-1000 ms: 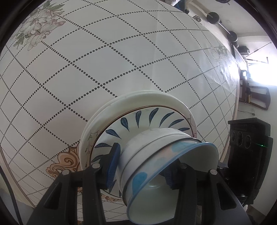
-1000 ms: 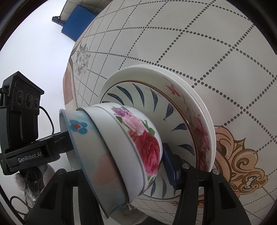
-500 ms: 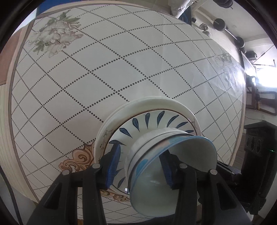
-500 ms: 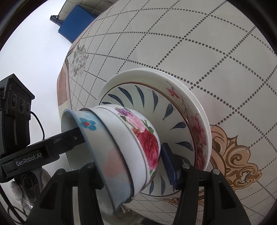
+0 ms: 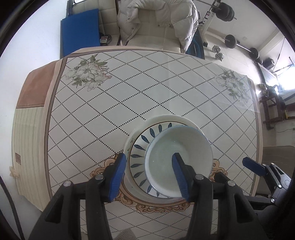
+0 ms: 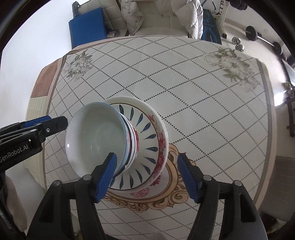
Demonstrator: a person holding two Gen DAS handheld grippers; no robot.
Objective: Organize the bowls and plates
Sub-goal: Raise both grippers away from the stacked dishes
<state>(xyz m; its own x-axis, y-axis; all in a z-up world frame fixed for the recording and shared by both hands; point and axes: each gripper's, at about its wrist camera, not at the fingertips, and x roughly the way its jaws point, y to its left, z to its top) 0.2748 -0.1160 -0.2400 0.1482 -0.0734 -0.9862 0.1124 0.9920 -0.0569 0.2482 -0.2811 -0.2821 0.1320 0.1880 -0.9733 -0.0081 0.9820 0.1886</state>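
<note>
1. The left gripper (image 5: 149, 174) hangs above the table, pointing straight down at it; its jaws are opening and grip nothing, though the rim of the top bowl (image 5: 178, 162) shows between the 2 blue pads from this view.
2. The right gripper (image 6: 147, 175) also points down over the stack, its jaws opening and wider apart, with nothing pressed between the pads.
3. The bowls (image 6: 118, 140) sit nested inside one another, the pale-blue-rimmed one uppermost and upright, a rose-patterned one showing below it in the right wrist view.
4. They rest on the plates (image 6: 147, 133): a blue-leaf plate lies on a wider one with red flowers, all in 1 pile.
5. The pile stands near the table's near edge, about midway along it, partly over a gold scroll ornament (image 6: 177, 192) printed on the cloth.
6. The table (image 5: 129, 96) carries a cream cloth with a dotted diamond grid and a flower print (image 5: 86, 73) at each far corner.
7. Beyond the far edge stands a cream sofa (image 5: 153, 38) with a white padded jacket (image 5: 158, 16) draped on it, a blue panel (image 5: 79, 29) to its left and barbell weights (image 5: 230, 40) to its right.
</note>
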